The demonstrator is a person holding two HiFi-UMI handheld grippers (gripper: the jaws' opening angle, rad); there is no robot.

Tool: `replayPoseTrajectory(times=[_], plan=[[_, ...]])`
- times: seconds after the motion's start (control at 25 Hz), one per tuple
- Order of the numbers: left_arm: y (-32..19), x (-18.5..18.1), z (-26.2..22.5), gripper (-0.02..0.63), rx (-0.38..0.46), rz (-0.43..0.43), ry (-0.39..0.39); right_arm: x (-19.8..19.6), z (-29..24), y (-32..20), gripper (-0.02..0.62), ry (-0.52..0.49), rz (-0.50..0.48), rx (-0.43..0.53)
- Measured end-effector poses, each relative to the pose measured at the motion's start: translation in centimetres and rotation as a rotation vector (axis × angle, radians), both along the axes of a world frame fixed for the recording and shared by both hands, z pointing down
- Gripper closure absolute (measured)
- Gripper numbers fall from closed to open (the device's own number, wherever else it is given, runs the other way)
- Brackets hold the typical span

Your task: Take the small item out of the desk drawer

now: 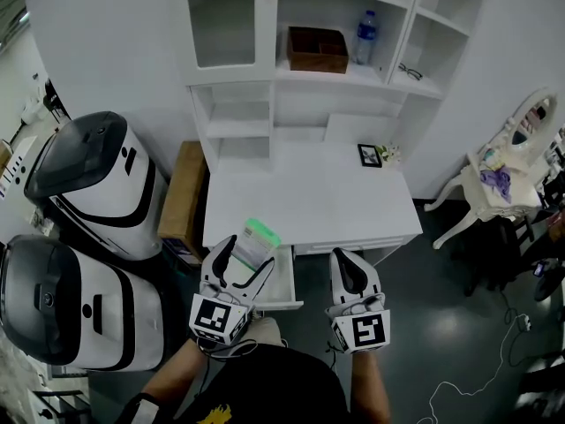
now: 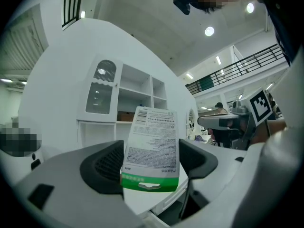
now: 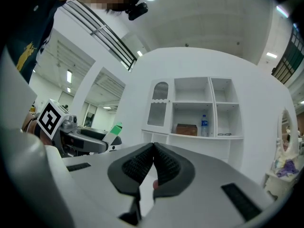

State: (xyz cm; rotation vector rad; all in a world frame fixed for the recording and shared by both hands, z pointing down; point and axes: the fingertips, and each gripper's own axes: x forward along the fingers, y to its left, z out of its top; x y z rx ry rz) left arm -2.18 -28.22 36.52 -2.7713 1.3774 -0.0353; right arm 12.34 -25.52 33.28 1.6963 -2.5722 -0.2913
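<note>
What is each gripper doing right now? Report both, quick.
Left gripper: closed on the white-and-green packet, held upright between its jaws.
Right gripper: shut, nothing held.

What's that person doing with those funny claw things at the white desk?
A person holds a gripper in each hand. The left gripper grips a flat green-edged packet, lifted above the open drawer of the white desk. The right gripper is shut and empty, in front of the desk.
</note>
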Motion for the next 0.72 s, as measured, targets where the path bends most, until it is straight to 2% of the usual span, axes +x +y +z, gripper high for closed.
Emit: replayPoseTrajectory(times=[0.16, 0.72], plan=[[0.17, -0.36, 0.02, 0.242, 0.0, -0.001, 0.003, -0.59, -0.55, 0.06, 0.58, -0.026, -0.003, 0.018], [0.62, -0.02, 0.04, 0.242, 0.002, 0.014, 0.007, -0.92, 0.2, 0.41, 0.58, 0.003, -0.011, -0.005]])
